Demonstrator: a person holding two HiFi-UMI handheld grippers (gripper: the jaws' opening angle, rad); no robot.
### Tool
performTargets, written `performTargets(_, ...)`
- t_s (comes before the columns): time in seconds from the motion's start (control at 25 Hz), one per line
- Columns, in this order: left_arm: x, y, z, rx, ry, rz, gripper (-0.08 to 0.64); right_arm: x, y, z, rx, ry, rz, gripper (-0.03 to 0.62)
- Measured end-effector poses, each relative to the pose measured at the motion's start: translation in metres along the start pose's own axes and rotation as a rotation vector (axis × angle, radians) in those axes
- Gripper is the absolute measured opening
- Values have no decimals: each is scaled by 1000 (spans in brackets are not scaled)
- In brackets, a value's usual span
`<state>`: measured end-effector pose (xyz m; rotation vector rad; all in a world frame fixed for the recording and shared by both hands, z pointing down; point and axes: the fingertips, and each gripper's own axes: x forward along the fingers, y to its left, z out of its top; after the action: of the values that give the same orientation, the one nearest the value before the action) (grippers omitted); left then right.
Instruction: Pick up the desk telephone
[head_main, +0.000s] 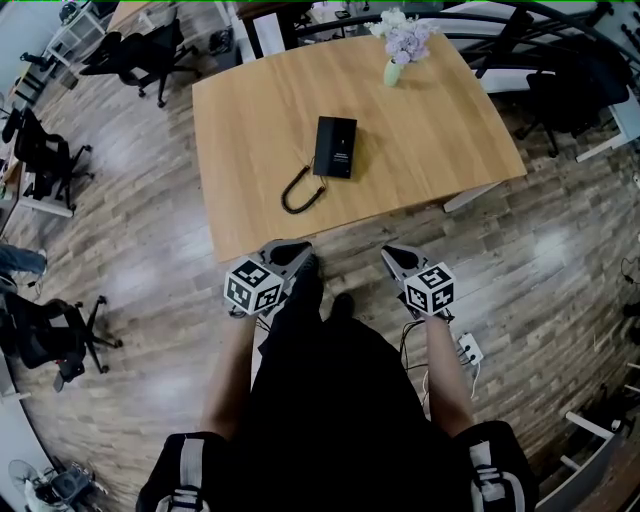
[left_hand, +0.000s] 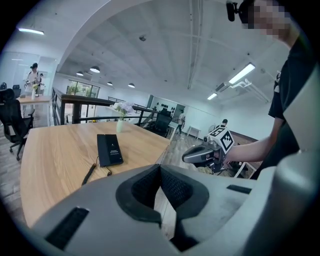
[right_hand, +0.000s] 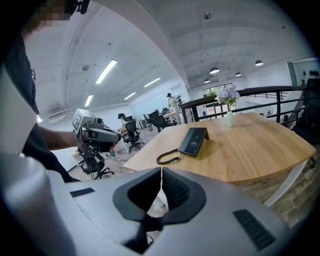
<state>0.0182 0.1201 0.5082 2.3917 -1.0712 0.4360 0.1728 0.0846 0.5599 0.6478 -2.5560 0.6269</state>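
A black desk telephone (head_main: 335, 147) lies flat on the wooden table (head_main: 430, 130), its coiled cord (head_main: 301, 190) curling toward the near edge. It also shows as the telephone (left_hand: 109, 149) in the left gripper view and the telephone (right_hand: 193, 141) in the right gripper view. My left gripper (head_main: 300, 250) hovers just short of the table's near edge, jaws shut with nothing in them. My right gripper (head_main: 388, 253) sits level with it to the right, also shut and empty. Both are well short of the phone. In each gripper view the other gripper shows: the right gripper (left_hand: 186, 157), the left gripper (right_hand: 116, 135).
A small green vase of pale flowers (head_main: 400, 45) stands at the table's far side. Black office chairs (head_main: 135, 55) stand around on the wood-plank floor, and a white power strip (head_main: 468, 348) lies on the floor by my right side. A black railing runs behind the table.
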Motion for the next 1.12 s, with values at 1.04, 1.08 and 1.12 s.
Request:
performTargets(1.04, 66, 101, 63, 15, 27, -153, 21, 70, -56, 55, 21, 64, -84, 25)
performTargets(1.08, 68, 107, 66, 16, 28, -156, 21, 75, -58, 59, 22, 61, -85, 25)
performTargets(1.12, 70, 113, 68, 16, 28, -160, 21, 79, -60, 63, 23, 58, -85, 25)
